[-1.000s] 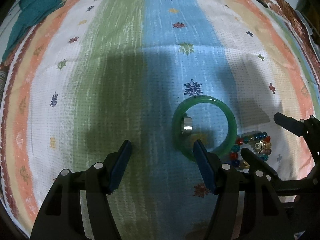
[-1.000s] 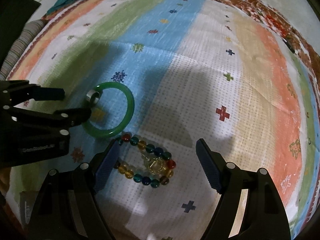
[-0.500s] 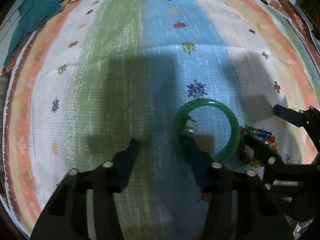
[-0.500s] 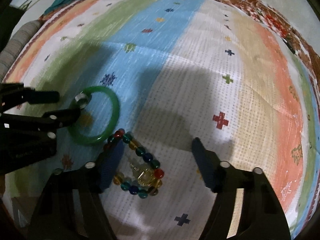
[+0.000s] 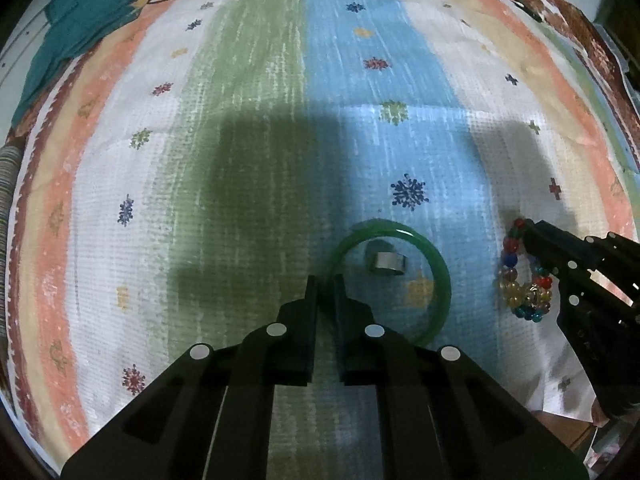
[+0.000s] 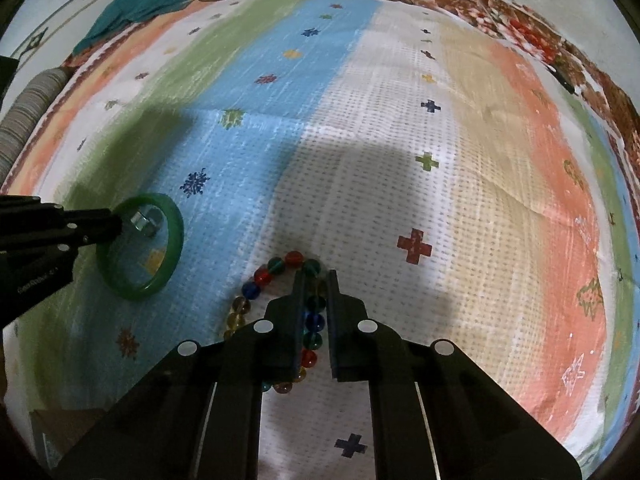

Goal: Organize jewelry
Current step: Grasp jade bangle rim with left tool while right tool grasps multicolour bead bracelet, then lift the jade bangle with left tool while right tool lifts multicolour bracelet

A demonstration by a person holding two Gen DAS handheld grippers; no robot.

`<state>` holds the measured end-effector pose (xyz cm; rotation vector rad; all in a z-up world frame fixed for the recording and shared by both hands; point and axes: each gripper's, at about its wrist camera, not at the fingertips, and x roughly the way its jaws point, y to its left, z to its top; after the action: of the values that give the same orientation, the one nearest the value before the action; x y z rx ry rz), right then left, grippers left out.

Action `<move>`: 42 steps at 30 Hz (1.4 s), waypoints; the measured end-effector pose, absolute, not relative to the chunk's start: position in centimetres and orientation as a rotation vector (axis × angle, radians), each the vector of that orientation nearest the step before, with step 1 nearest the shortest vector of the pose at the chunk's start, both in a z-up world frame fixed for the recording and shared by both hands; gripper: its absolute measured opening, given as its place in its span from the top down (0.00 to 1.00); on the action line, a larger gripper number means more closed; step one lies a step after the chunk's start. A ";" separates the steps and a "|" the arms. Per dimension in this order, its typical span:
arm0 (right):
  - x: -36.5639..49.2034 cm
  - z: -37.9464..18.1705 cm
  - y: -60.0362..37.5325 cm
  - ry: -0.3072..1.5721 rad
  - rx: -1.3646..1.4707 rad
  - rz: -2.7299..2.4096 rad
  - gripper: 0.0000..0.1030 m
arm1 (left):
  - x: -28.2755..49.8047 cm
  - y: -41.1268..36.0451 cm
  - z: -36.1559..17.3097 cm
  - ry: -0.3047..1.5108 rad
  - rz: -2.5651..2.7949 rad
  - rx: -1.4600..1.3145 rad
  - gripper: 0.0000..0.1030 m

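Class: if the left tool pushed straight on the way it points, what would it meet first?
The green bangle already pinched in the left tool, then probably the striped cloth just beneath.

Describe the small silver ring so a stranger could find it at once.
Start on the striped cloth and follow its blue stripe down to the green bangle. The silver ring lies inside that hoop, near its upper edge. It is the only plain metal piece, far smaller than the bangle and unlike the coloured bead bracelet beside it.

A striped cloth [image 5: 256,128] with small motifs covered the bed. A teal garment [image 5: 80,28] lay crumpled at its far left corner.
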<state>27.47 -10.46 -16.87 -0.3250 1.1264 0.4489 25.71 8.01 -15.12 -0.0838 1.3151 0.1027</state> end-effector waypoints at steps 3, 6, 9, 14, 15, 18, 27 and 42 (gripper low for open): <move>27.3 -16.8 -10.5 1.124 -0.329 0.445 0.90 | 25.4 7.7 -14.5 1.306 0.099 -0.092 0.94; 27.2 -16.6 -10.6 1.123 -0.325 0.441 0.90 | 25.3 7.6 -14.1 1.294 0.098 -0.089 0.93; 27.1 -16.2 -10.8 1.119 -0.319 0.435 0.90 | 25.3 7.5 -13.6 1.283 0.090 -0.095 0.93; 26.8 -15.1 -11.2 1.098 -0.299 0.422 0.90 | 25.1 7.6 -12.5 1.262 0.078 -0.099 0.93; 26.8 -14.8 -11.2 1.093 -0.294 0.420 0.90 | 24.7 7.7 -12.2 1.259 0.076 -0.099 0.92; 26.5 -13.9 -11.5 1.076 -0.280 0.414 0.90 | 24.6 7.2 -11.5 1.248 0.072 -0.093 0.92; 25.5 -11.8 -12.8 1.045 -0.242 0.380 0.90 | 24.3 6.5 -9.4 1.201 0.048 -0.088 0.92; 23.5 -8.5 -15.2 0.984 -0.188 0.333 0.90 | 22.6 4.8 -6.7 1.142 0.013 -0.062 0.92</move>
<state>23.54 -15.23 -8.53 -0.1880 0.9836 0.3332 22.58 4.78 -6.71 -0.0619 1.1419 0.0127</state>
